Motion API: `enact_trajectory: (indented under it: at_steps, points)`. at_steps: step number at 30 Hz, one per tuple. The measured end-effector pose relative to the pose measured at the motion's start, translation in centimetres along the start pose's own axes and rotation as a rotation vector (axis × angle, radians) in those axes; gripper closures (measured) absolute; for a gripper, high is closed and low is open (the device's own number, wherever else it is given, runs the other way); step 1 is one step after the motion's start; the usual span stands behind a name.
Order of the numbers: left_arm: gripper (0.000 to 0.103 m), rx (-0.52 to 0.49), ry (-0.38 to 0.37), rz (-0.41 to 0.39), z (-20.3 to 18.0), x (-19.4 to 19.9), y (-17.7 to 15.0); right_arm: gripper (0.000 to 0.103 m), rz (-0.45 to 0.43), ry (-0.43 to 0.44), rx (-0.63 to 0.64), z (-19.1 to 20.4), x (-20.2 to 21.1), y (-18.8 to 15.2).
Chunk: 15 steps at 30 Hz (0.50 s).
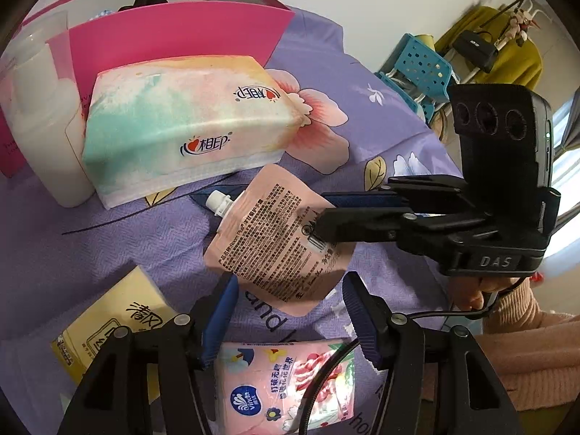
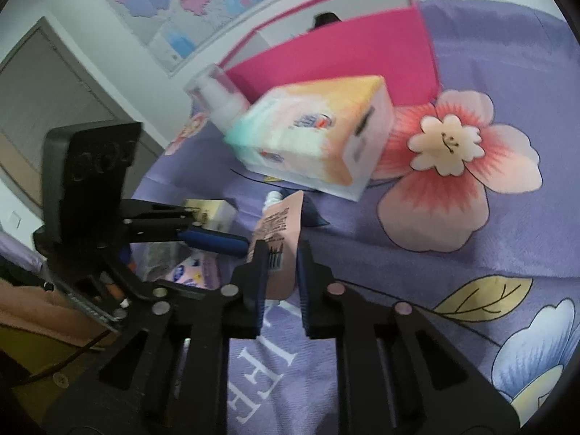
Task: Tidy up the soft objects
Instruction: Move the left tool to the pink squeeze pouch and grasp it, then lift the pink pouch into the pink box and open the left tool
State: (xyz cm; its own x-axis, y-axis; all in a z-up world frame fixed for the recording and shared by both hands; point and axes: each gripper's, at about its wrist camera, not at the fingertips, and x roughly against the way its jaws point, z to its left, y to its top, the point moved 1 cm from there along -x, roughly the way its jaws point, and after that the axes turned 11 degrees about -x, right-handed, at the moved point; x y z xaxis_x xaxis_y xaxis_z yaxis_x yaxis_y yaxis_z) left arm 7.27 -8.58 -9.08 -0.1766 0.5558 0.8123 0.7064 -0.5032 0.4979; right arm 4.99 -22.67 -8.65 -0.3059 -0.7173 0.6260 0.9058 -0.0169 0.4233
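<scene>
Pouch (image 1: 279, 239) lies flat on the bedsheet (image 1: 108, 253), just below the tissue pack (image 1: 188, 123). Left wrist view: right gripper (image 1: 319, 232) pinches the pouch's right edge, jaws closed on it; left gripper (image 1: 286, 311) wide open, empty, near the pouch's lower edge. Right wrist view: pouch (image 2: 281, 239) sits between the right gripper's (image 2: 281, 272) fingers; pink box (image 2: 337, 54) behind the tissue pack (image 2: 315, 134).

Right gripper (image 2: 279, 253) reaches in level from right, jaws closed on edge of pink pouch (image 1: 275, 239). Left gripper (image 1: 290, 290) hangs just short of pouch, jaws spread wide, pads (image 1: 221, 311) touching nothing.
</scene>
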Motion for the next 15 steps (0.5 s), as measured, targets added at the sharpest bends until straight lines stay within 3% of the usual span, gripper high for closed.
enact_trajectory:
  at_steps: [4,6,9,15]
  points:
    - [0.042,-0.016,0.013,-0.010,-0.2,-0.1,0.0,0.077,0.060,0.081,-0.019,-0.1,-1.2,0.3]
    - [0.042,-0.015,0.018,-0.015,-0.2,-0.1,-0.1,0.078,0.066,0.036,-0.003,0.1,-2.1,0.3]
    - [0.042,-0.002,0.017,-0.026,-0.2,0.0,-0.1,0.085,0.051,0.076,-0.028,-0.1,-1.8,0.5]
    - [0.042,0.000,-0.018,-0.068,-0.2,0.9,-0.1,0.088,-0.016,0.083,-0.030,0.3,0.1,0.6]
